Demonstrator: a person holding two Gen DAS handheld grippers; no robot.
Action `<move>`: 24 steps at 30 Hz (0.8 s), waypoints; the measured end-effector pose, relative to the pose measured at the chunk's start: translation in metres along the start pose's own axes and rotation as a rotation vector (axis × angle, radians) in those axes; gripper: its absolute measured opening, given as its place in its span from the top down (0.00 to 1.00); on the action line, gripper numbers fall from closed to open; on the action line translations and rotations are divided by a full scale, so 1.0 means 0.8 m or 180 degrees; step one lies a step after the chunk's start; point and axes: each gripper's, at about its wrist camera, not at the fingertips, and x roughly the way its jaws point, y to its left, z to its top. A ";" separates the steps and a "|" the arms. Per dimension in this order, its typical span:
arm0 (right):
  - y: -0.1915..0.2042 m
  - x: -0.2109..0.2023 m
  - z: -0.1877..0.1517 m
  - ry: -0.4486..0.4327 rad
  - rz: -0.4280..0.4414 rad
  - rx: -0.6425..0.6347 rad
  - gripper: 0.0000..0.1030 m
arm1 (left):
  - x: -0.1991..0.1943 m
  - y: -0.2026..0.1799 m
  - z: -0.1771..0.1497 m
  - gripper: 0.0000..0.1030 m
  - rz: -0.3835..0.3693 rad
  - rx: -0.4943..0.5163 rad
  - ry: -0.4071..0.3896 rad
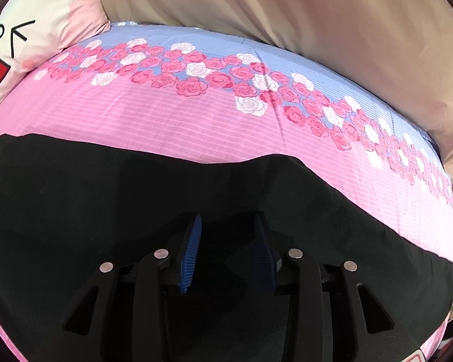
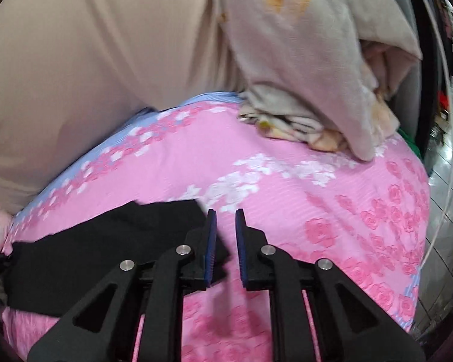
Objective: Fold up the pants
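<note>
left tool (image 1: 228,223) part open over the black pants (image 1: 75,196), maybe touching; right tool (image 2: 226,212) narrowly open, empty.

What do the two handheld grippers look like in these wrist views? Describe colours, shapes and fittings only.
The left gripper and right gripper look alike: matte black angular linkage arms with triangular cut-outs, round silver pivot pins, and two flat fingers faced with ribbed blue pads. No cables, markings, sleeves or hands show.
</note>
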 end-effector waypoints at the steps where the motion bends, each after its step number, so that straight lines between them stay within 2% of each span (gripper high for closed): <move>1: 0.010 0.007 -0.009 0.0065 0.0030 -0.0066 0.83 | -0.004 0.002 -0.003 0.65 -0.0014 -0.0004 -0.0035; 3: 0.021 0.015 -0.035 0.0249 -0.0009 -0.0126 0.62 | -0.017 0.010 -0.011 0.65 -0.0063 -0.0086 -0.0097; 6: 0.025 0.033 -0.070 0.0499 -0.0184 -0.0080 0.59 | -0.045 0.032 -0.032 0.65 -0.0117 -0.0105 -0.0186; 7: 0.026 0.030 -0.073 0.0412 -0.0186 -0.0063 0.59 | -0.049 0.040 -0.038 0.65 -0.0071 -0.0086 -0.0199; 9: 0.023 0.029 -0.068 0.0440 -0.0152 0.0048 0.58 | -0.051 0.053 -0.045 0.65 -0.0013 -0.0083 -0.0218; 12: 0.026 0.042 -0.054 0.0454 -0.0090 0.0112 0.58 | -0.054 0.072 -0.054 0.65 -0.0250 -0.0173 -0.0320; 13: 0.031 0.046 -0.051 0.0460 -0.0104 0.0088 0.60 | -0.056 0.074 -0.055 0.65 -0.0277 -0.0194 -0.0354; 14: 0.032 0.051 -0.048 0.0485 -0.0095 0.0098 0.83 | -0.059 0.075 -0.056 0.65 -0.0302 -0.0223 -0.0395; 15: 0.033 0.055 -0.045 0.0501 -0.0050 0.0157 0.97 | -0.061 0.075 -0.057 0.65 -0.0322 -0.0242 -0.0416; 17: 0.044 0.037 -0.032 0.0195 -0.0184 0.0007 0.97 | -0.069 0.077 -0.059 0.65 -0.0381 -0.0290 -0.0452; 19: 0.039 0.022 -0.026 -0.0002 -0.0143 0.0063 0.98 | -0.077 0.080 -0.062 0.65 -0.0360 -0.0257 -0.0451; 22: 0.014 0.056 -0.038 0.0314 -0.0326 0.0170 0.98 | -0.080 0.082 -0.068 0.65 -0.0237 -0.0115 -0.0468; 24: 0.006 0.055 -0.039 0.0339 -0.0306 0.0288 0.99 | -0.076 0.085 -0.072 0.65 -0.0192 -0.0050 -0.0450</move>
